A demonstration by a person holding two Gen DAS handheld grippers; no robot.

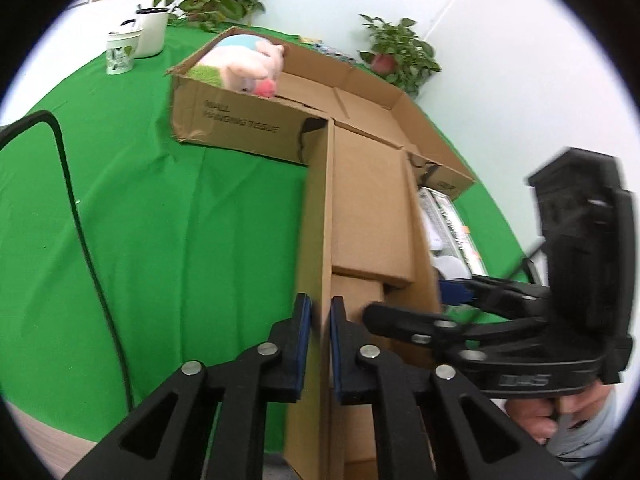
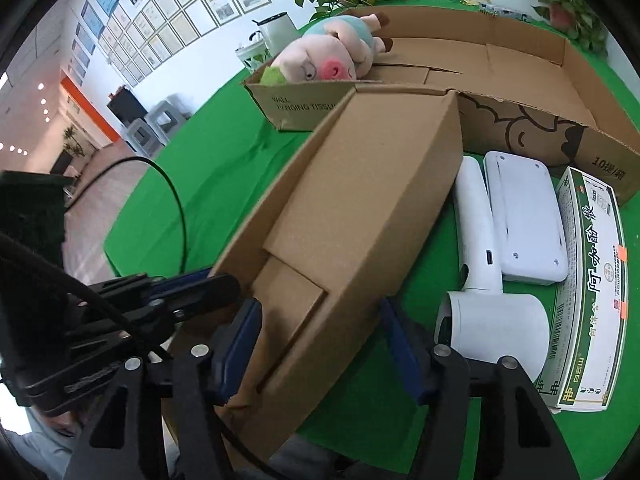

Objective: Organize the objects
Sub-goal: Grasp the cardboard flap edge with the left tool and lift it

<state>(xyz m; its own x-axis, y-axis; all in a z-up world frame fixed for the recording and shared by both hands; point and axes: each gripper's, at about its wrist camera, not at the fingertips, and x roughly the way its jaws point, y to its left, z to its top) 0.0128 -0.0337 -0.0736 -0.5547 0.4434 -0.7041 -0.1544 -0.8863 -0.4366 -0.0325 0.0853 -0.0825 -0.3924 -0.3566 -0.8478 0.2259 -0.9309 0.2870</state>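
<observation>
A small brown cardboard box [image 2: 360, 200] lies open on the green tablecloth, also in the left wrist view [image 1: 368, 220]. My left gripper [image 1: 320, 344] is shut on its upright side flap [image 1: 318, 240]. My right gripper [image 2: 320, 348] is open, its blue pads either side of the box's near end; it also shows in the left wrist view [image 1: 460, 304]. Behind stands a large open carton [image 2: 520, 60] with a pink pig plush [image 2: 332, 56] at its left end. A white hair dryer [image 2: 480, 260], a white flat case [image 2: 524, 220] and a green-and-white medicine box [image 2: 592, 288] lie to the right.
A white kettle [image 1: 152, 32] and a mug [image 1: 120, 52] stand at the table's far left. Potted plants [image 1: 396, 56] line the back edge by the wall. A black cable [image 1: 80, 220] runs across the cloth at left.
</observation>
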